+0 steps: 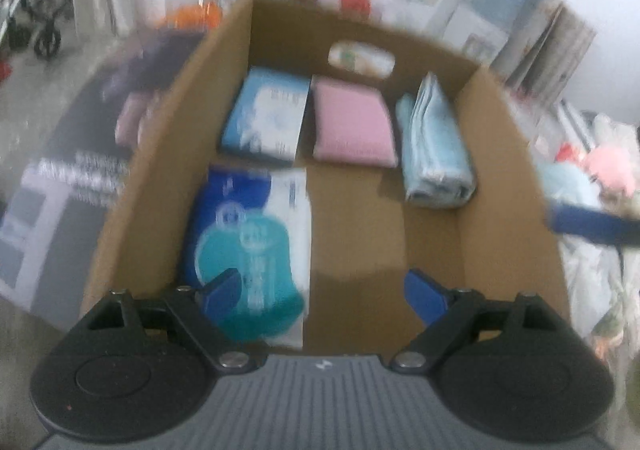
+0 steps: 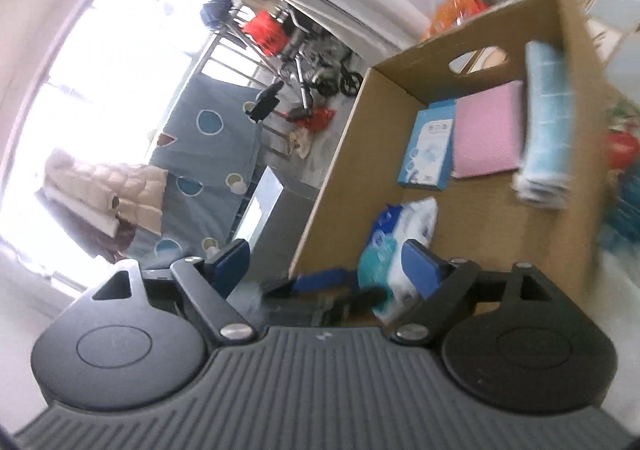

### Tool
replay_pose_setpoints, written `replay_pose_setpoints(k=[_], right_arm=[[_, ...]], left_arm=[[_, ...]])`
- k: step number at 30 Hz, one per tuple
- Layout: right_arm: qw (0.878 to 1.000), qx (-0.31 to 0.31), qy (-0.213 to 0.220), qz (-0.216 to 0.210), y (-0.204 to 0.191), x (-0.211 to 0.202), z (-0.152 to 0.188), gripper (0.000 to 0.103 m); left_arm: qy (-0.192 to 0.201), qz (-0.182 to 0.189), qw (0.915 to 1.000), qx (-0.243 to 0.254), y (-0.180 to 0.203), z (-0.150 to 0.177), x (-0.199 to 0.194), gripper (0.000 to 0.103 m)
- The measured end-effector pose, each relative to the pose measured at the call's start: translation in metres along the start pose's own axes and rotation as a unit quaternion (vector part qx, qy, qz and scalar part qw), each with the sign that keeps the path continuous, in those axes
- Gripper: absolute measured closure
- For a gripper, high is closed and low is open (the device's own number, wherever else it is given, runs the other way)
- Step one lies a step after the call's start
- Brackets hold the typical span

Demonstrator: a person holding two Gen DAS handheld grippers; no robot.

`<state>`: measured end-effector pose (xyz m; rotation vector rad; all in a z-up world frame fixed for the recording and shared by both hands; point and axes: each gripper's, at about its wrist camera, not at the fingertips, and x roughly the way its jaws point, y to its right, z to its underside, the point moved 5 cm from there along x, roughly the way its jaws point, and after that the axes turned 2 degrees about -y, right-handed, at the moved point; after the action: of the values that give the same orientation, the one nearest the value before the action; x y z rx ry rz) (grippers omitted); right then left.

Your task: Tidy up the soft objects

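Box (image 1: pixel 500 138) holds blue pack (image 1: pixel 250 246), small pack (image 1: pixel 266 116), pink pad (image 1: pixel 352 122), blue towel (image 1: pixel 434 150). Left gripper (image 1: pixel 322 290) & right gripper (image 2: pixel 326 266): jaws spread, prob. nothing between.

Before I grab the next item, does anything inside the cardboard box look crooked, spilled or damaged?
Nothing stands out. In the box, the pale blue pack, pink pad and folded blue towel lie side by side along the far wall, and the blue-and-teal wipes pack lies flat in front. No spill or tear shows, though both views are blurred.
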<state>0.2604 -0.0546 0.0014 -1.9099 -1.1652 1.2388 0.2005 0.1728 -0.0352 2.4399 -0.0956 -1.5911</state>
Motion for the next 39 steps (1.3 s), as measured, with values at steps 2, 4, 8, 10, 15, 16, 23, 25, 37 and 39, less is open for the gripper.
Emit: replay_pose_setpoints(k=[2,4,8,10,15,16,23,25,37,39], right_arm=[[1.0,-0.017,0.012,-0.001,0.0,-0.027,0.02,0.016],[0.999,-0.031,0.04,0.002,0.001,-0.061,0.041,0.014],[0.992,-0.064,0.104,0.037,0.014,-0.11,0.073,0.012],[0.989,-0.059,0.126,0.041,0.022,-0.13,0.086,0.012],[0.985,-0.023,0.167,0.028,0.051,-0.172,0.107,0.012],[0.984,-0.013,0.176,0.032,0.058,-0.181,0.111,0.012],[0.977,0.035,0.206,0.044,0.101,-0.189,0.13,0.011],[0.977,0.043,0.205,0.04,0.107,-0.186,0.131,0.011],[0.977,0.062,0.201,0.038,0.117,-0.19,0.137,0.011],[0.976,0.07,0.205,0.038,0.124,-0.192,0.139,0.01]], left_arm=[[-0.04,0.007,0.9989,-0.025,-0.005,0.001,0.012,0.013],[-0.076,0.019,0.995,-0.061,-0.011,0.002,0.023,0.013],[-0.093,0.025,0.9892,-0.11,-0.019,0.002,0.032,0.012],[-0.094,0.017,0.988,-0.121,-0.021,0.0,0.036,0.012],[-0.092,0.007,0.9852,-0.144,-0.02,-0.007,0.042,0.009],[-0.094,0.004,0.9856,-0.14,-0.019,-0.007,0.043,0.009],[-0.102,-0.005,0.9858,-0.134,-0.02,-0.001,0.034,0.009],[-0.099,-0.006,0.9853,-0.139,-0.023,-0.003,0.037,0.009],[-0.068,-0.025,0.9877,-0.139,-0.021,-0.016,0.048,0.006],[-0.058,-0.029,0.9882,-0.138,-0.02,-0.017,0.048,0.006]])
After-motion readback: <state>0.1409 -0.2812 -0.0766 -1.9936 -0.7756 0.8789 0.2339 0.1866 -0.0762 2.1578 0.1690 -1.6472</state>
